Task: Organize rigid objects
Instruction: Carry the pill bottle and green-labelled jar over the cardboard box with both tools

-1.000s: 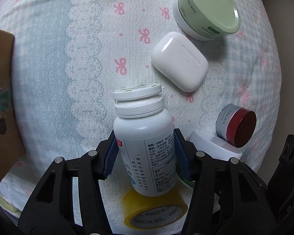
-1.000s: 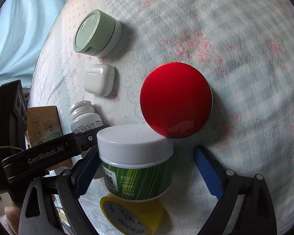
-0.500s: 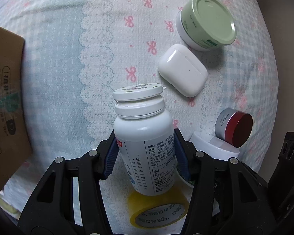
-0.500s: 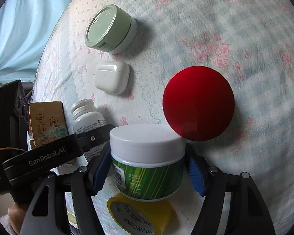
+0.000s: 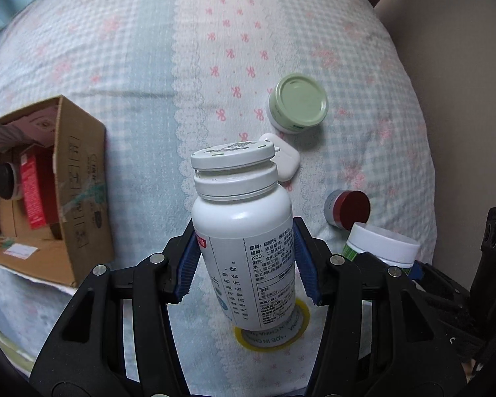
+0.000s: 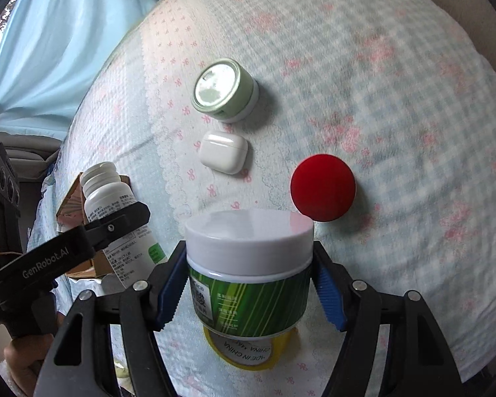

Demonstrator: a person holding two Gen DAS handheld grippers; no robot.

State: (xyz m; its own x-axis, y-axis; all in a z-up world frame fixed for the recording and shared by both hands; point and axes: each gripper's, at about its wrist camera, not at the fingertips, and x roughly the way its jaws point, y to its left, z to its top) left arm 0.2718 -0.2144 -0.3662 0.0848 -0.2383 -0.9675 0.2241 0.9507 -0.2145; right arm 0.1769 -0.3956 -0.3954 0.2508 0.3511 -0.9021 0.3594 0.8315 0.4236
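My left gripper (image 5: 246,264) is shut on a white pill bottle (image 5: 244,231) and holds it above the bed; the bottle also shows in the right wrist view (image 6: 115,211). My right gripper (image 6: 249,294) is shut on a green-labelled jar with a white lid (image 6: 248,264), also lifted; it shows in the left wrist view (image 5: 380,246). On the bedspread lie a green-lidded jar (image 5: 296,107) (image 6: 225,89), a white earbud case (image 5: 286,162) (image 6: 223,150), a red-capped jar (image 5: 349,206) (image 6: 322,187) and a yellow tape roll (image 5: 271,334) (image 6: 248,350).
An open cardboard box (image 5: 66,182) with a red carton and a dark round item inside sits at the left on the bed. A beige wall (image 5: 446,49) borders the bed on the right. A light blue curtain (image 6: 66,33) hangs at the far left.
Both grippers have risen and pulled back, so the items on the bed look smaller. The right gripper closed on the green-labelled jar and lifted it. The box interior came into view.
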